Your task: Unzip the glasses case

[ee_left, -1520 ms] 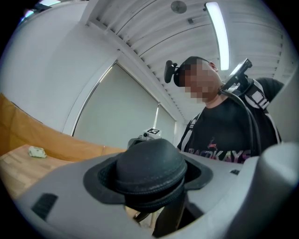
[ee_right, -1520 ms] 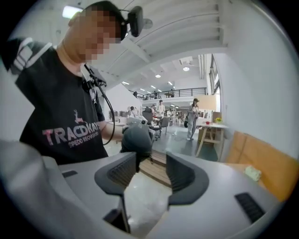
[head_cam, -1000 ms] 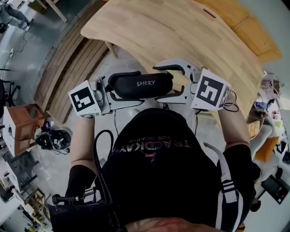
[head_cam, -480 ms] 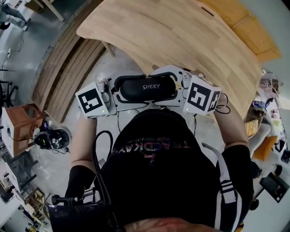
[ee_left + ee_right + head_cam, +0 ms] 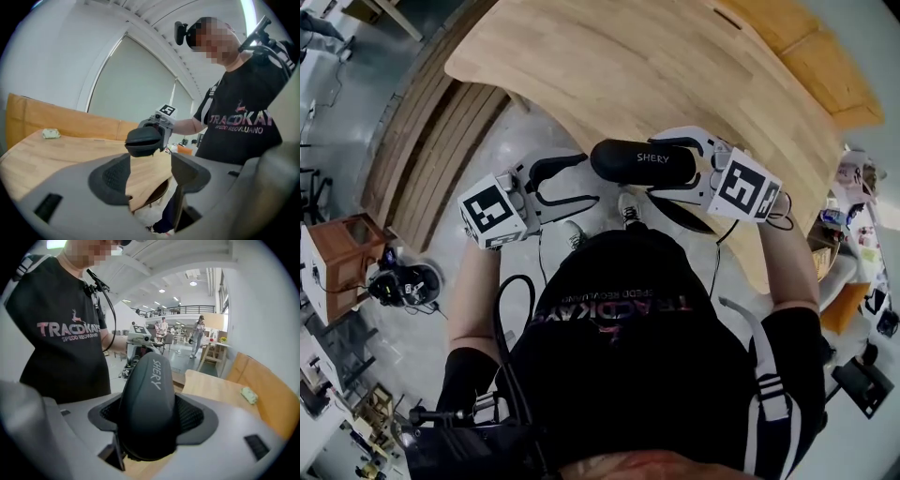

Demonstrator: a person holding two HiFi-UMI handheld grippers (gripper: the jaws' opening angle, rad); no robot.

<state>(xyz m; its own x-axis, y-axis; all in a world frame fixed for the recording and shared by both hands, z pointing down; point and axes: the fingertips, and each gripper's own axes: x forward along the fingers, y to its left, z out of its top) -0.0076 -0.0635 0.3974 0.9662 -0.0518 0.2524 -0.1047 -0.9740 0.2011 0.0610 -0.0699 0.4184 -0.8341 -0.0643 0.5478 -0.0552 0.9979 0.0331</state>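
Observation:
A black oval glasses case [image 5: 642, 161] printed "SHERY" hangs in the air beside the wooden table's [image 5: 675, 66] near edge. My right gripper [image 5: 652, 169] is shut on it and its jaws have just been closing. In the right gripper view both pads press the case's [image 5: 147, 394] sides. My left gripper [image 5: 586, 178] is off to the case's left. It is open with nothing between the jaws, which have just been closing a little. In the left gripper view the case [image 5: 144, 140] shows end-on, beyond the bare pads [image 5: 110, 176].
The table top [image 5: 70, 150] carries a small pale green object [image 5: 50, 134] near its far side. Wooden slats [image 5: 441, 141] and a small wooden cabinet [image 5: 342, 262] lie on the floor at left. People walk far off in the hall [image 5: 199, 333].
The case was in the left gripper, then in both. Now the left gripper has let go and drawn back leftward, and the right gripper has carried the case rightward.

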